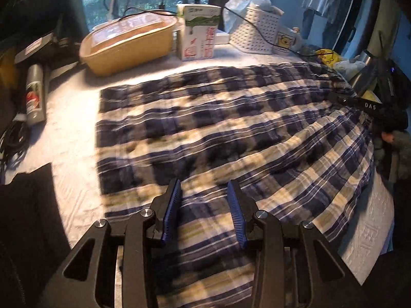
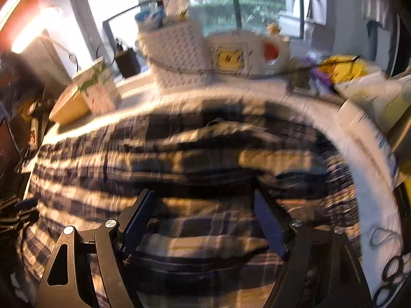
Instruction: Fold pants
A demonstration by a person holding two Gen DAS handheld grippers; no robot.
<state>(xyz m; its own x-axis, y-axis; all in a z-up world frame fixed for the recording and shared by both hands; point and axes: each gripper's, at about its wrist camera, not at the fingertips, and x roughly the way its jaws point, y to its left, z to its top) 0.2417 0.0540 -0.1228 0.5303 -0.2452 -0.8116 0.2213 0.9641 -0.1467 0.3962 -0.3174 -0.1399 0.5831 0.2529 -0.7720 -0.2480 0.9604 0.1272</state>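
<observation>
left claw (image 1: 204, 192) apart over pants (image 1: 218, 128) near edge | right claw (image 2: 205, 205) apart above pants

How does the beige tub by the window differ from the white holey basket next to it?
The beige tub is low, oval and smooth-walled; the white basket is taller, boxy and perforated all over. The tub is closed by a clear lid; the basket is open, with white bags poking out. Both stand behind the plaid pants.

pants (image 1: 218, 128) on table (image 1: 69, 128), carton (image 1: 199, 32) behind, basket (image 1: 257, 30) beside carton
</observation>
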